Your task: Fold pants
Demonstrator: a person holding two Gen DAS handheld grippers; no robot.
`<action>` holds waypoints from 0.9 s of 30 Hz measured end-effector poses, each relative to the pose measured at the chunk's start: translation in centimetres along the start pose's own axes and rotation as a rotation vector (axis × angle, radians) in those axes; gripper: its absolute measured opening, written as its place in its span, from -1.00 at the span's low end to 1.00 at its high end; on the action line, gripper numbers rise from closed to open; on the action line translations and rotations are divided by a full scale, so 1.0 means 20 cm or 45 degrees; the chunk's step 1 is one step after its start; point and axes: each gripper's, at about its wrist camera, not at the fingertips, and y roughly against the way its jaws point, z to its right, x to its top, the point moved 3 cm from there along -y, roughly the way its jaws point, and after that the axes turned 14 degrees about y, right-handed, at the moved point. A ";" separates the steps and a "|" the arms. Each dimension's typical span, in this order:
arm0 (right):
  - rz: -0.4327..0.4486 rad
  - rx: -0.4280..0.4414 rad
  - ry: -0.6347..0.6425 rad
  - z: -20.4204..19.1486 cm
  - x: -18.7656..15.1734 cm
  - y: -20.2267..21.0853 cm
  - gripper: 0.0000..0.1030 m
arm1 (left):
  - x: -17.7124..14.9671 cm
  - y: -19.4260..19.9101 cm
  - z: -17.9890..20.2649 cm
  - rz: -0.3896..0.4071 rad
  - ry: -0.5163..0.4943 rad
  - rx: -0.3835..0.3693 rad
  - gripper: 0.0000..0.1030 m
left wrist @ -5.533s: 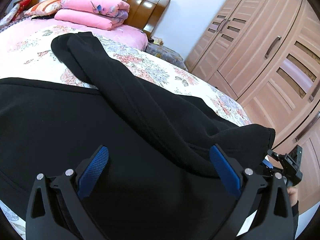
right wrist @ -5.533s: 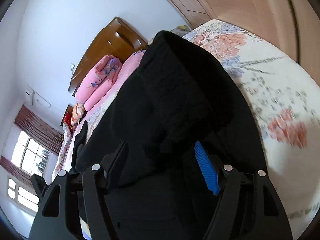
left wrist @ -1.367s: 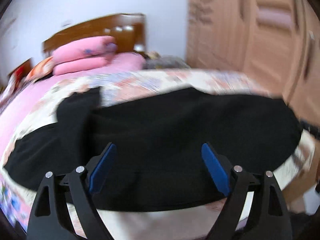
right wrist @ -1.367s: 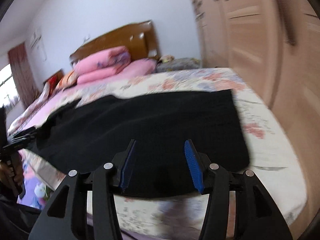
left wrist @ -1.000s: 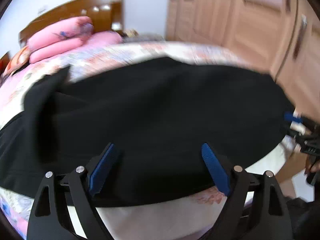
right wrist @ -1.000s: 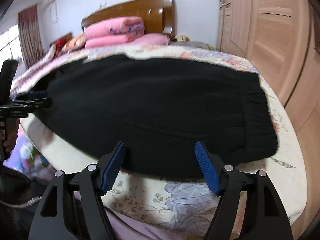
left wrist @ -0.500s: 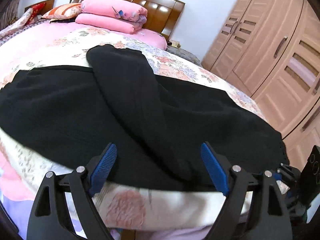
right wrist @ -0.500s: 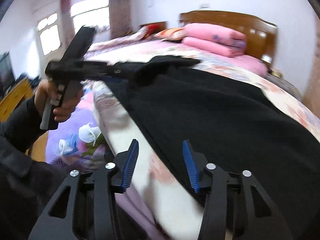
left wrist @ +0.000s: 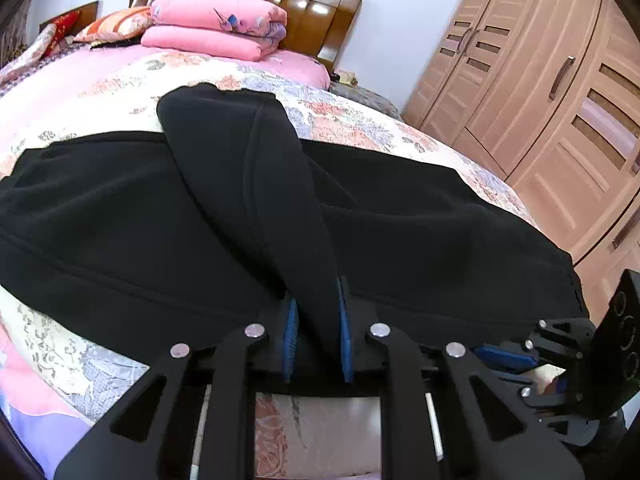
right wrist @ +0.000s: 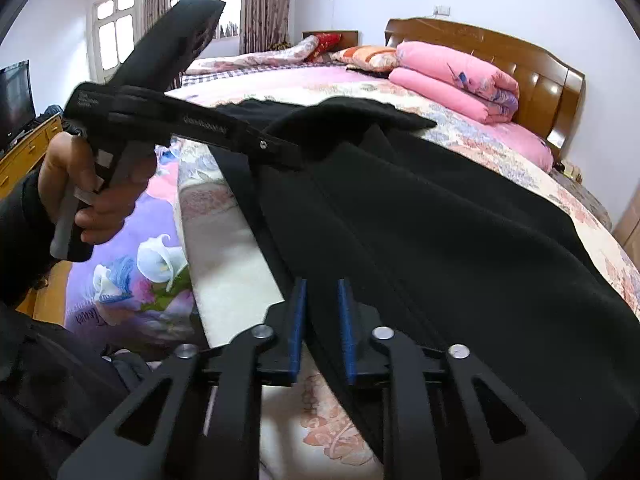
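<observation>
A bed [left wrist: 360, 128] with a flowered cover is seen filling the room, a wardrobe [left wrist: 540, 92] standing beside it. Black pants [left wrist: 120, 220] are spread across the bed's near edge, one leg folded over the other. A folded pink quilt [left wrist: 216, 24] is stacked by the headboard. The left gripper [left wrist: 316, 336] is held with its jaws nearly closed, pinching a fold of the pants. The right gripper [right wrist: 322, 328] is likewise clamped on the fabric edge, its jaws drawn narrow.
</observation>
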 end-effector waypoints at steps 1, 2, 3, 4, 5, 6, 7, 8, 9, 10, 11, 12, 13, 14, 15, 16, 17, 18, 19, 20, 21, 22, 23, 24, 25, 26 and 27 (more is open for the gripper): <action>0.011 -0.001 0.002 0.00 0.01 0.01 -0.79 | 0.00 0.02 0.00 0.016 -0.001 -0.003 -0.68; 0.017 -0.005 0.010 -0.01 0.02 0.03 -0.79 | 0.00 0.04 0.01 0.036 -0.004 -0.006 -0.68; 0.018 -0.001 0.013 -0.01 0.02 0.04 -0.79 | 0.00 0.06 0.02 0.039 -0.004 -0.005 -0.68; 0.017 0.009 0.008 -0.01 0.02 0.05 -0.79 | -0.01 0.06 0.01 0.033 0.000 -0.001 -0.68; 0.012 0.023 -0.002 -0.01 0.01 0.04 -0.79 | -0.02 0.05 0.00 0.016 0.009 0.011 -0.68; -0.009 0.054 -0.020 -0.01 -0.02 0.02 -0.79 | -0.04 0.03 -0.01 -0.004 0.015 0.029 -0.68; -0.039 0.074 -0.034 -0.01 -0.05 -0.01 -0.79 | -0.06 -0.01 -0.03 -0.031 0.020 0.053 -0.68; -0.021 0.087 -0.067 0.00 -0.06 -0.01 -0.78 | -0.07 -0.02 -0.05 -0.020 0.029 0.039 -0.66; -0.008 0.110 -0.109 0.01 -0.07 -0.01 -0.77 | -0.07 -0.02 -0.05 -0.012 0.025 0.034 -0.64; -0.007 0.148 -0.166 0.03 -0.07 -0.01 -0.76 | -0.07 -0.03 -0.04 -0.013 0.015 0.037 -0.60; -0.010 0.172 -0.201 0.06 -0.07 0.00 -0.74 | -0.06 -0.02 -0.03 -0.012 0.002 0.039 -0.56; -0.009 0.186 -0.222 0.08 -0.07 0.03 -0.73 | -0.05 0.00 -0.03 0.008 0.001 0.058 -0.23; -0.001 0.179 -0.225 0.10 -0.06 0.06 -0.67 | -0.03 0.03 -0.03 0.051 0.004 0.093 0.23; 0.011 0.159 -0.227 0.12 -0.06 0.10 -0.53 | 0.00 0.10 -0.02 0.136 0.003 0.134 0.42; 0.026 0.132 -0.245 0.16 -0.07 0.15 -0.41 | 0.03 0.16 -0.01 0.205 -0.003 0.145 0.45; 0.042 0.107 -0.274 0.20 -0.08 0.20 -0.01 | 0.07 0.22 0.02 0.265 -0.014 0.138 0.48; 0.055 0.074 -0.301 0.25 -0.10 0.25 0.45 | 0.12 0.28 0.06 0.302 -0.032 0.106 0.49; 0.065 0.017 -0.321 0.30 -0.11 0.30 0.55 | 0.17 0.30 0.12 0.311 -0.054 0.072 0.50; 0.066 -0.026 -0.323 0.34 -0.13 0.33 0.55 | 0.23 0.29 0.21 0.298 -0.107 0.025 0.54; 0.047 -0.080 -0.330 0.40 -0.15 0.36 0.55 | 0.26 0.27 0.28 0.268 -0.148 0.001 0.66; 0.031 -0.112 -0.344 0.44 -0.16 0.37 0.55 | 0.30 0.20 0.38 0.181 -0.218 -0.048 0.69; 0.000 -0.154 -0.378 0.49 -0.19 0.37 0.55 | 0.32 0.12 0.47 0.101 -0.263 -0.100 0.69; -0.020 -0.177 -0.403 0.53 -0.20 0.37 0.56 | 0.34 0.00 0.58 -0.008 -0.304 -0.163 0.69; -0.043 -0.218 -0.441 0.57 -0.23 0.36 0.58 | 0.35 -0.11 0.65 -0.102 -0.345 -0.183 0.69; -0.056 -0.249 -0.468 0.60 -0.25 0.36 0.62 | 0.34 -0.22 0.73 -0.205 -0.395 -0.193 0.69; -0.068 -0.278 -0.508 0.64 -0.29 0.35 0.67 | 0.33 -0.35 0.82 -0.302 -0.428 -0.221 0.69; -0.080 -0.286 -0.533 0.66 -0.31 0.34 0.67 | 0.33 -0.44 0.87 -0.363 -0.428 -0.247 0.68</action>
